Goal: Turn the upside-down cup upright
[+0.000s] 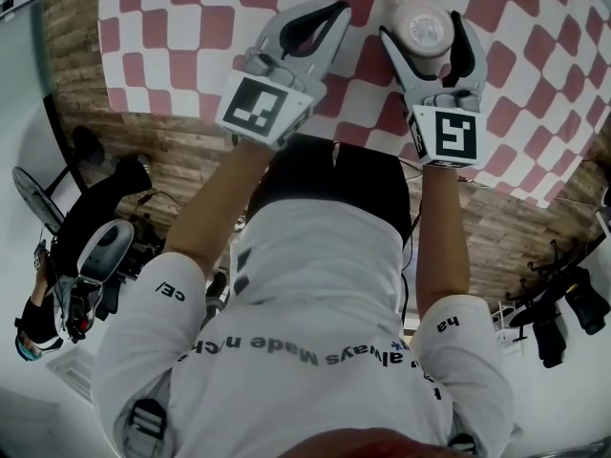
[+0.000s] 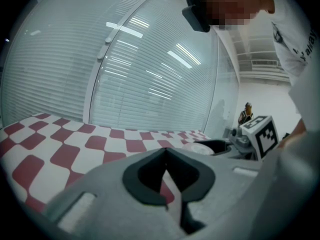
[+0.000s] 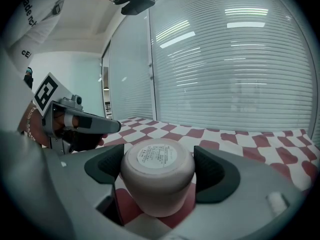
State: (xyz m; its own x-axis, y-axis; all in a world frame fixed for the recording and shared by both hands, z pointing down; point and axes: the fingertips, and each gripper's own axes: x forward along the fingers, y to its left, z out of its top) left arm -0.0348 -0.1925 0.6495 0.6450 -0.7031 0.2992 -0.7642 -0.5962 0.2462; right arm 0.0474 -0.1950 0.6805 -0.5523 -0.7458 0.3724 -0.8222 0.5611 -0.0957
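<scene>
The pale pink cup (image 1: 423, 29) stands upside down on the red-and-white checked tablecloth (image 1: 181, 27), its labelled base facing up. My right gripper (image 1: 425, 25) straddles it, one dark pad on each side. In the right gripper view the cup (image 3: 157, 194) fills the space between the jaws; the left pad looks close against it and a thin gap shows at the right pad, so the gripper (image 3: 159, 169) is open around it. My left gripper (image 1: 336, 10) hovers just left of the cup, shut on nothing, its tips meeting in its own view (image 2: 165, 153).
The table's near edge runs below both grippers, with wooden floor (image 1: 143, 141) beyond it. Another person with gear (image 1: 86, 256) is low on the left and black equipment (image 1: 558, 313) low on the right. A glass wall with blinds (image 3: 225, 74) stands behind the table.
</scene>
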